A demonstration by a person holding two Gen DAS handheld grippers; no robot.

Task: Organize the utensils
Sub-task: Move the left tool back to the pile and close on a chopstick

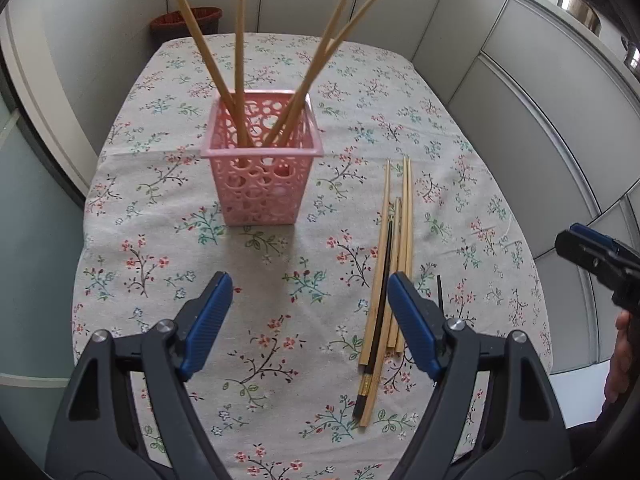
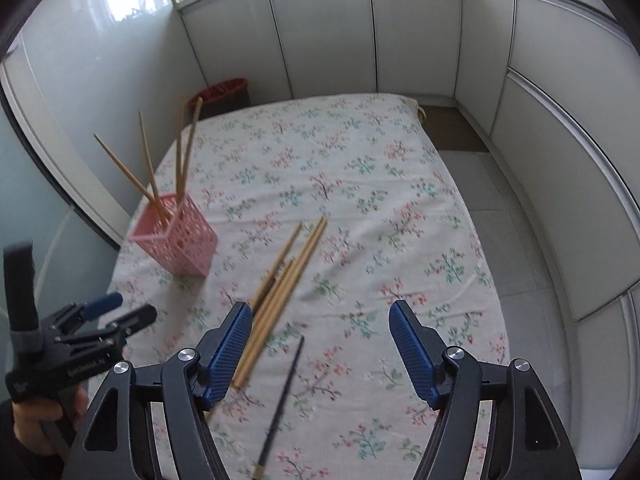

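Though hidden leftward, black chopstick [image 2: 282,396] rightward

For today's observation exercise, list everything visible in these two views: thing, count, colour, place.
basket: one, pink, upright on the table's left part
standing chopsticks: four, wooden, in the basket
loose chopsticks: several wooden, lying right of the basket
black chopsticks: two, among and beside the loose ones
tablecloth: one, floral, covering the table
bin: one, reddish, beyond the table
left gripper: jaws open, empty
right gripper: jaws open, empty
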